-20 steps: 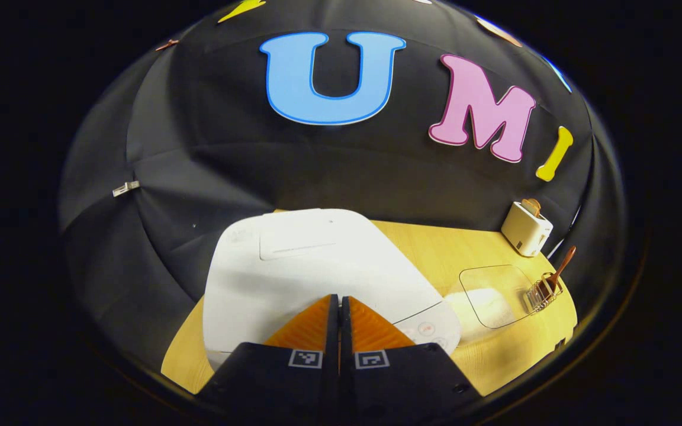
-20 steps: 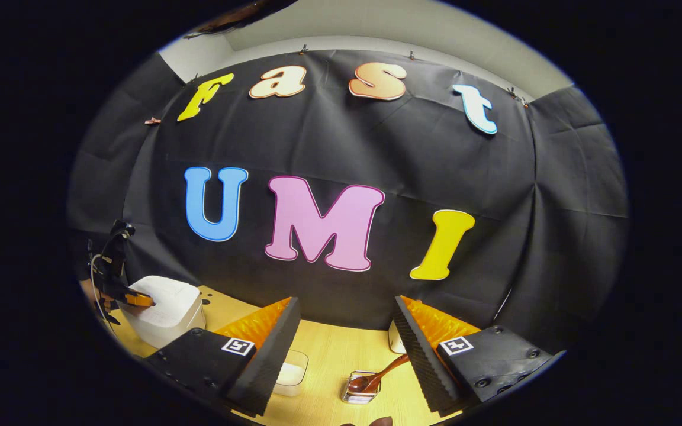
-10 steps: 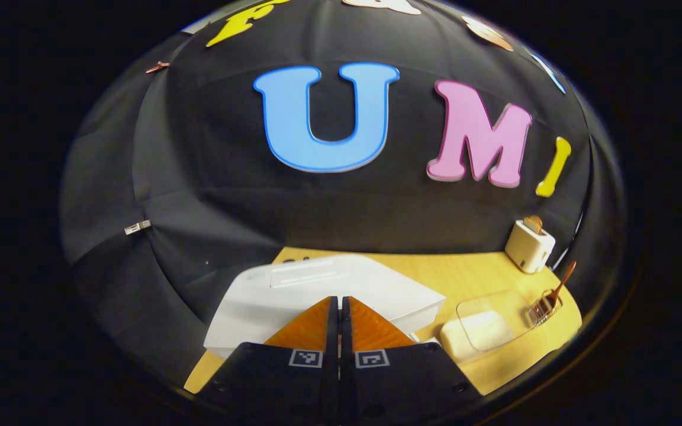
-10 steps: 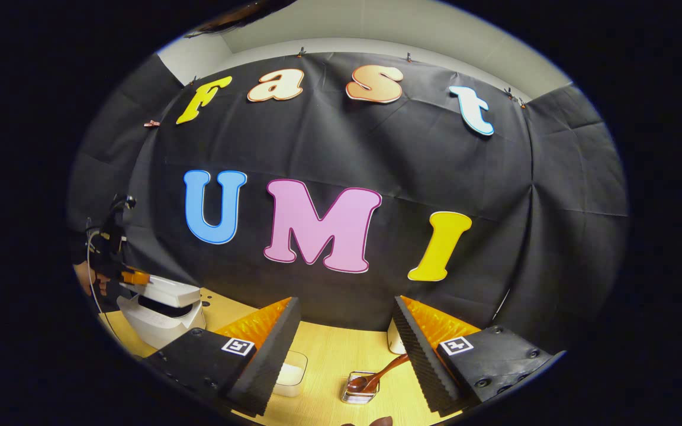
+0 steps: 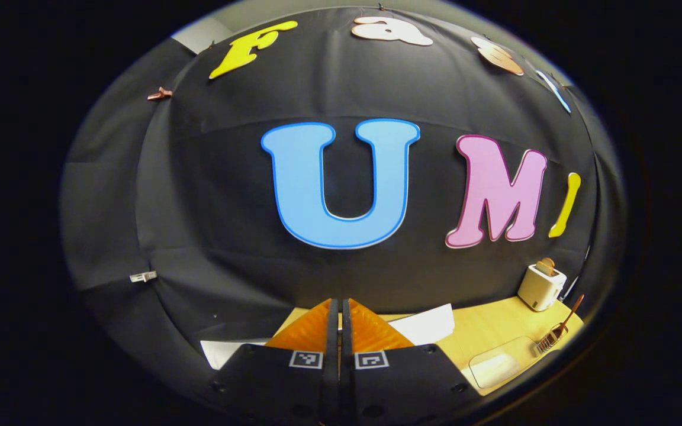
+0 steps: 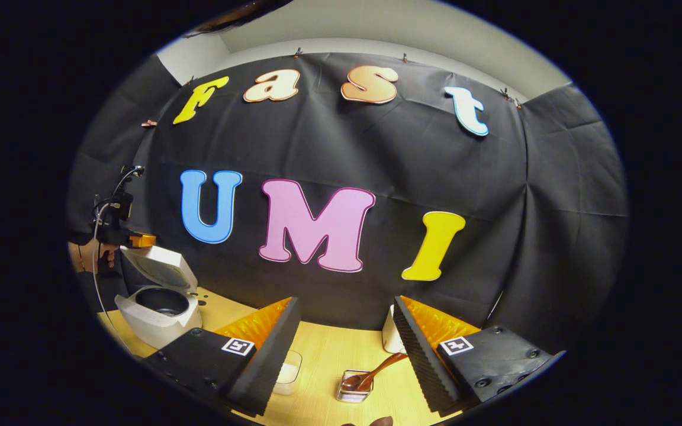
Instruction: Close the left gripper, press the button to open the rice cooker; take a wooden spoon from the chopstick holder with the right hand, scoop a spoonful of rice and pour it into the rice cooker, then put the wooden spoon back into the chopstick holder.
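Hovering over the desk [image 6: 323,361], the right gripper [image 6: 344,346] has its fingers spread wide and holds nothing. Just below sits the wooden spoon [image 6: 370,374], bowl down in the chopstick holder [image 6: 353,387]. It looks light, stiff and a bit slick, so I'd pinch mid-handle. Farther left, the rice cooker [image 6: 160,299] stands open, and the left gripper [image 6: 140,240], fingers pressed together, is touching its raised lid.

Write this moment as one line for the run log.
rice cooker: lid up | left gripper: shut, at lid | right gripper: open above wooden spoon in chopstick holder
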`<state>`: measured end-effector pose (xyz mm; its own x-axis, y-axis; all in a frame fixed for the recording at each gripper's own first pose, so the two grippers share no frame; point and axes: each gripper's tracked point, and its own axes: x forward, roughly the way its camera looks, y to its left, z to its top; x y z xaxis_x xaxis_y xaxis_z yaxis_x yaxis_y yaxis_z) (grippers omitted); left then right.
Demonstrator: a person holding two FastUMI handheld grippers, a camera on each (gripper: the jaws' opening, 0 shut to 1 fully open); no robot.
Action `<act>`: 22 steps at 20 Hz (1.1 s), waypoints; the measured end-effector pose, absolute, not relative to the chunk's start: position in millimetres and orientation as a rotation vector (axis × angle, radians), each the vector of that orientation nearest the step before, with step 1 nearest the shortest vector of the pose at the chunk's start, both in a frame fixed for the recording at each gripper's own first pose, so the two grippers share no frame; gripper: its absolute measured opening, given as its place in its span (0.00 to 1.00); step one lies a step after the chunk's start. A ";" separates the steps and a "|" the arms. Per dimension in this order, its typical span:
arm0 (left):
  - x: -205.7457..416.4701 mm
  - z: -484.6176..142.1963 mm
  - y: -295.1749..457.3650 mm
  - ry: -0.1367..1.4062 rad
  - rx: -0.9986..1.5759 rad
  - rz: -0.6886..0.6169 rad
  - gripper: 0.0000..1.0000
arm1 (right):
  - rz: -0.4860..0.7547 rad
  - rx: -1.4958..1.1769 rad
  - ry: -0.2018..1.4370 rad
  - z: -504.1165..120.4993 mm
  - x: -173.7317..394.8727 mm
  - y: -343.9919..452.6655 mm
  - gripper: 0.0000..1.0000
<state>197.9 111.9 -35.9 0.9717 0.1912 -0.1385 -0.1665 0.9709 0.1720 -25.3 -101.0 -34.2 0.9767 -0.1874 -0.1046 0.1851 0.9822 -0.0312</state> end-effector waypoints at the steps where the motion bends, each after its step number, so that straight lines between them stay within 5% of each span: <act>1: 202.4 -29.9 115.3 0.140 0.168 0.187 0.05 | -0.189 -0.021 0.107 -33.7 -25.1 -101.7 0.97; 14: 184.9 23.2 96.3 -0.035 0.091 0.168 0.09 | -0.201 0.025 0.122 -43.8 -22.7 -113.4 0.97; 17: 162.3 26.0 74.7 -0.049 0.072 0.139 0.56 | -0.214 0.094 0.159 -67.5 -25.6 -126.7 0.97; 22: 128.2 10.9 41.0 -0.015 0.099 0.124 0.97 | -0.220 0.195 0.257 -133.8 -29.6 -154.6 0.97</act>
<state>128.2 41.0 10.9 0.9922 0.1225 0.0210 -0.1240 0.9875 0.0973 -29.6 -154.6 -133.8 0.9435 -0.1899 -0.2716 0.2392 0.9574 0.1617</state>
